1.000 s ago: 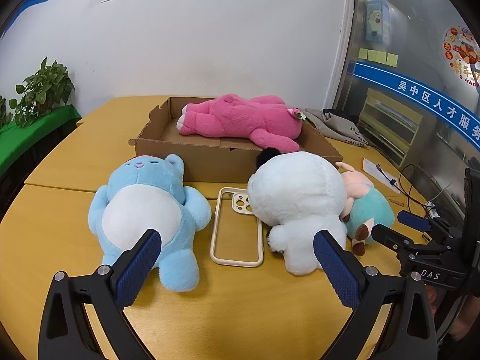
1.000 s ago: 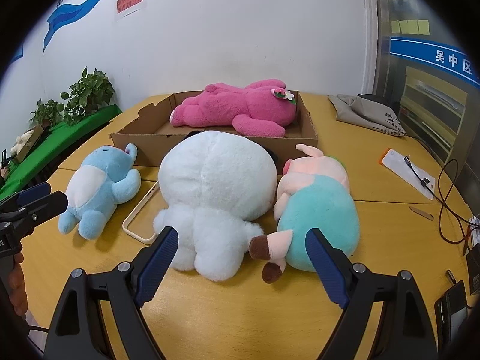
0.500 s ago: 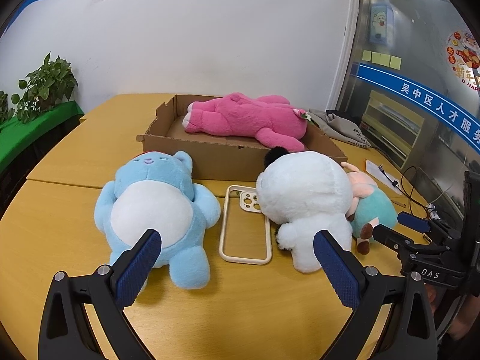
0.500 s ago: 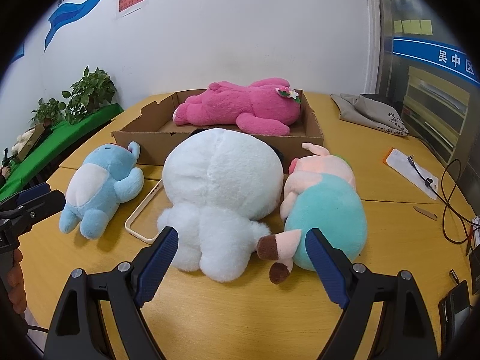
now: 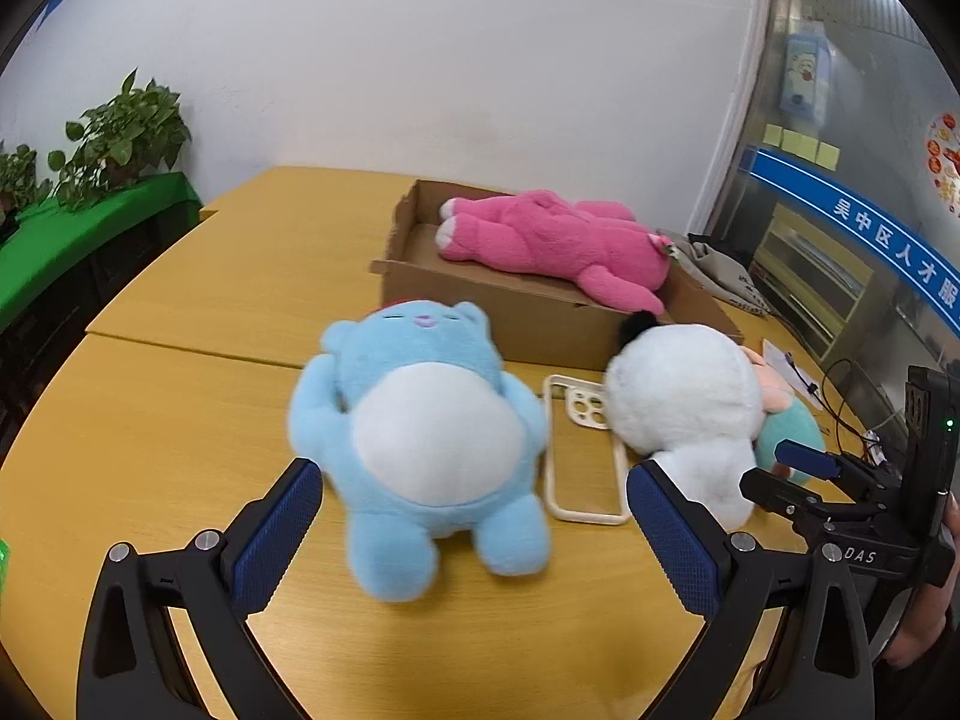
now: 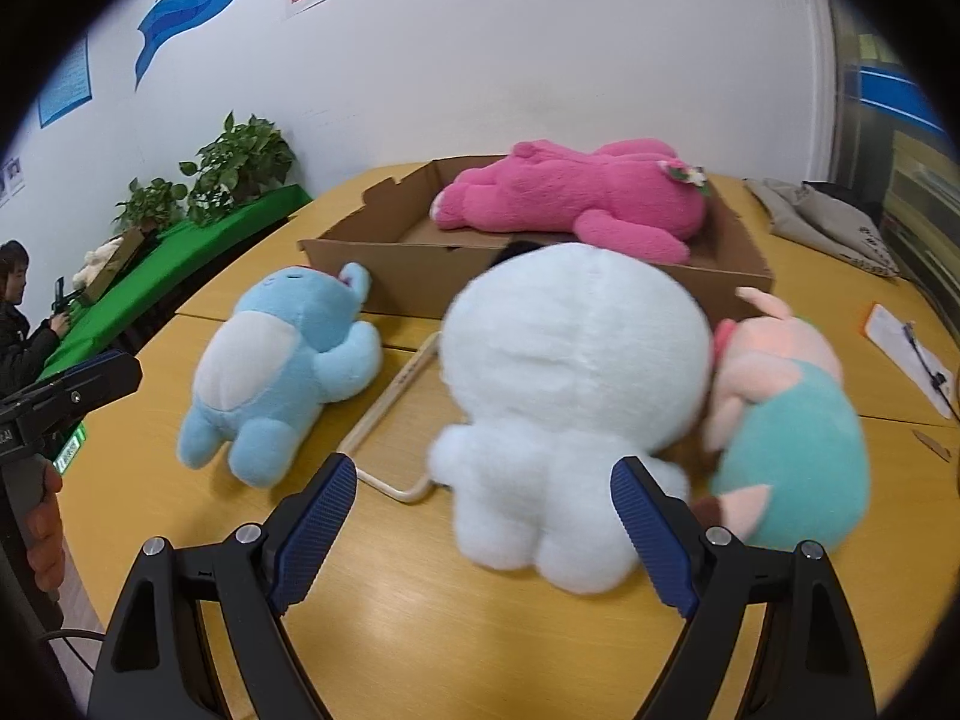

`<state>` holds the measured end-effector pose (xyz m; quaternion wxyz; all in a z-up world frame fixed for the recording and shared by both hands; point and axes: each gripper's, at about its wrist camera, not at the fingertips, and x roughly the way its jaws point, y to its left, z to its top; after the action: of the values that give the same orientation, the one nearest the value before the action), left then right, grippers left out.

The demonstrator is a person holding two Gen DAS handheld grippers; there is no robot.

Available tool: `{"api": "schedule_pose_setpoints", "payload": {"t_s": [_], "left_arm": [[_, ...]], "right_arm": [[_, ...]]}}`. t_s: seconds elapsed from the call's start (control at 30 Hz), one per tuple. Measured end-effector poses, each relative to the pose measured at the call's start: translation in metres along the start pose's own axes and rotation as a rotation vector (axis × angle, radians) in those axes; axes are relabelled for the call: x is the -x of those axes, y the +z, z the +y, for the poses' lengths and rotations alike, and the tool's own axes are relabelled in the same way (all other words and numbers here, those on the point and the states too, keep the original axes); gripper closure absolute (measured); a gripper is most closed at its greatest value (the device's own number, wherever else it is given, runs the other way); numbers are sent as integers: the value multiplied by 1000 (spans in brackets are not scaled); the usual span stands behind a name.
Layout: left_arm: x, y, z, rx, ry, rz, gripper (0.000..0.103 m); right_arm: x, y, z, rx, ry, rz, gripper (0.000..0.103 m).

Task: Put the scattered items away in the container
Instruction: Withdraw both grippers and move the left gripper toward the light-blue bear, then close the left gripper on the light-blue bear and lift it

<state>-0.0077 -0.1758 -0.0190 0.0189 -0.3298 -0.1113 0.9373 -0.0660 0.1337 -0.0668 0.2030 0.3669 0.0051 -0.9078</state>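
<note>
Both tools have closed in on the scattered toys.
Left tool [image 5: 474, 516] gapes before the blue plush [image 5: 426, 450]; right tool [image 6: 483, 519] gapes, seemingly untouching, around the white plush [image 6: 570, 384]; cardboard box [image 6: 408, 276] holds only the pink plush [image 6: 576, 204].

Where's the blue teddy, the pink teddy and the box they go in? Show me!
blue teddy [image 5: 432, 444]: left wrist view, on its white tummy.
pink teddy [image 6: 576, 198]: right wrist view, on its back.
box [image 6: 408, 276]: right wrist view, on its near cardboard wall.
</note>
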Motion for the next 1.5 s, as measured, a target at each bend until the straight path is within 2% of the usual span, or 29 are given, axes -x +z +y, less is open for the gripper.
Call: {"api": "schedule_pose_setpoints", "payload": {"t_s": [0.17,0.23,0.3,0.43,0.5,0.57,0.63,0.67,0.77,1.0,1.07,1.13,1.17,1.3,1.5], "left_arm": [[-18,13,43,34,-22,71,0],[-31,19,59,60,-46,99,0],[-48,25,77,96,-70,134,0],[-81,35,104,166,-112,184,5],[-100,37,111,172,-123,228,18],[-116,38,116,175,-147,267,25],[-124,37,119,170,-163,292,55],[-128,35,120,168,-177,310,75],[-129,32,117,129,-168,315,75],[-125,30,123,128,-179,317,76],[-123,30,123,120,-177,309,76],[-123,31,121,112,-179,305,77],[-123,32,118,102,-174,303,78],[-119,36,110,64,-147,296,80],[-119,43,107,68,-148,299,82]], "right_arm": [[-35,17,30,-87,156,69,16],[-54,24,44,-112,184,91,18],[-71,30,50,-140,180,107,19],[-110,37,42,-289,102,163,23],[-123,36,37,-340,110,189,23],[-132,35,38,-353,101,206,24],[-135,34,39,-348,94,204,24],[-136,35,39,-348,97,202,24],[-137,37,40,-346,116,196,24],[-141,45,47,-310,108,191,25],[-145,50,55,-276,112,196,34],[-151,52,62,-251,135,209,56],[-154,52,65,-240,145,214,62],[-163,52,70,-224,124,238,67],[-164,51,62,-234,206,264,75]]}}
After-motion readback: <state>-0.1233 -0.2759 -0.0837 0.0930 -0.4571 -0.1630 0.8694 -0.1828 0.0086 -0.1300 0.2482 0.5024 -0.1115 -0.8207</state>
